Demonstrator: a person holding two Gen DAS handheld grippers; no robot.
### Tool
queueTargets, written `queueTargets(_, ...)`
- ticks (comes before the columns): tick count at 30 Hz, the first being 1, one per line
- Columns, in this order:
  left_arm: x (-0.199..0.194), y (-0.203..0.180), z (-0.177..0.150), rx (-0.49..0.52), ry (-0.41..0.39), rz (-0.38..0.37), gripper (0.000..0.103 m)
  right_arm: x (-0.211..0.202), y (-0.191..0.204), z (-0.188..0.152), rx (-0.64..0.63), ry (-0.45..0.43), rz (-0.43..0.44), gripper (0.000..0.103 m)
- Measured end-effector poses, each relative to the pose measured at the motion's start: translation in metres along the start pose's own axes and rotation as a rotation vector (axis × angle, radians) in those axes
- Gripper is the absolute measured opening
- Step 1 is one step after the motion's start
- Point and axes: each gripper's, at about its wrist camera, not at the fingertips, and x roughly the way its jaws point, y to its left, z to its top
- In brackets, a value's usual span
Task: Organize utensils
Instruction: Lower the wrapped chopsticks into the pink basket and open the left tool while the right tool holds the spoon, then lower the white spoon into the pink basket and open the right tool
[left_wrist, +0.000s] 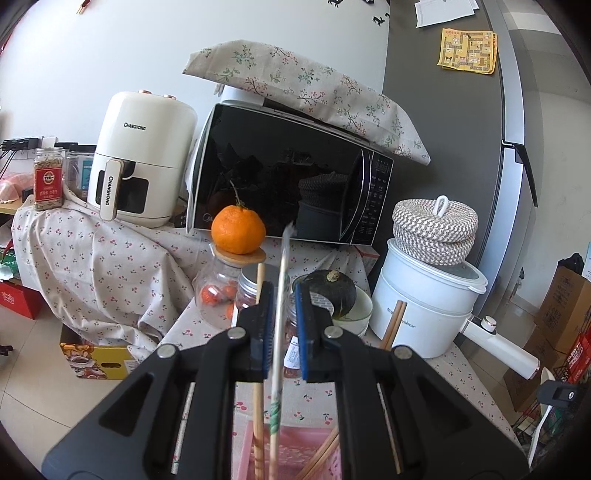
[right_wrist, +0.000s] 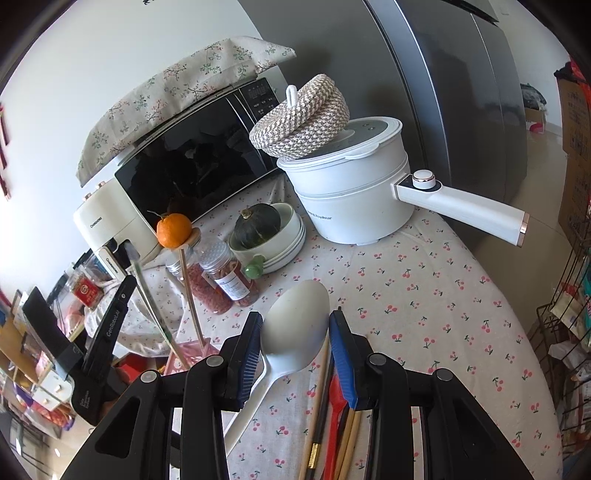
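Observation:
My left gripper is open over a pink holder. A paper-wrapped straw and a wooden chopstick stand in the holder and rise between the jaws without being clamped. More chopsticks lean in the holder. My right gripper is open above a white spoon lying on the cherry-print tablecloth. Several chopsticks and a red utensil lie beside the spoon under the right jaw. The left gripper and pink holder show in the right wrist view.
A white electric pot with a woven lid stands at the back, with stacked bowls holding a dark squash. Spice jars and a jar topped by an orange stand nearby. A microwave and air fryer sit behind.

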Motion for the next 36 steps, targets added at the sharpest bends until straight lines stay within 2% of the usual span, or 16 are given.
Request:
queueTargets(3,-0.009,-0.003,-0.001,0.017,0.057,-0.018,0.012,0.0,0.0,0.001,0.007,-0.005,0.002,0.037)
queueTargets(8,-0.039,-0.005,0.006,0.079,0.138,-0.063,0.029,-0.003,0.008,-0.001,0.002,-0.014,0.006,0.037)
queueTargets(10,-0.051,0.0,0.01,0.078,0.186,-0.064,0.03,-0.006,0.014,-0.003,-0.015,-0.026,-0.006,0.037)
queueTargets(13,-0.059,0.015,0.01,0.035,0.335,-0.052,0.041,-0.011,0.025,-0.005,-0.055,-0.045,-0.022,0.037)
queueTargets(16,-0.064,0.031,-0.001,0.019,0.497,-0.012,0.045,-0.015,0.04,-0.006,-0.096,-0.077,-0.055,0.037)
queueTargets(19,-0.068,0.053,-0.015,-0.035,0.578,0.007,0.051,-0.013,0.059,-0.005,-0.119,-0.107,-0.081,0.037)
queueTargets(21,-0.066,0.064,-0.021,-0.071,0.639,0.011,0.051,-0.009,0.074,-0.007,-0.151,-0.136,-0.097,0.037)
queueTargets(23,-0.065,0.074,-0.019,-0.075,0.658,-0.018,0.051,-0.003,0.091,-0.01,-0.188,-0.174,-0.123,0.038)
queueTargets(26,-0.062,0.084,-0.016,0.0,0.654,0.029,0.051,0.013,0.114,-0.014,-0.218,-0.223,-0.142,0.037)
queueTargets(28,-0.06,0.093,-0.015,0.016,0.656,0.057,0.051,0.025,0.132,-0.018,-0.251,-0.258,-0.165,0.037)
queueTargets(32,-0.054,0.112,-0.015,-0.033,0.704,0.044,0.051,0.049,0.167,-0.029,-0.381,-0.332,-0.232,0.037)
queueTargets(36,-0.049,0.119,-0.016,-0.055,0.728,0.034,0.051,0.076,0.188,-0.041,-0.468,-0.328,-0.272,0.037)
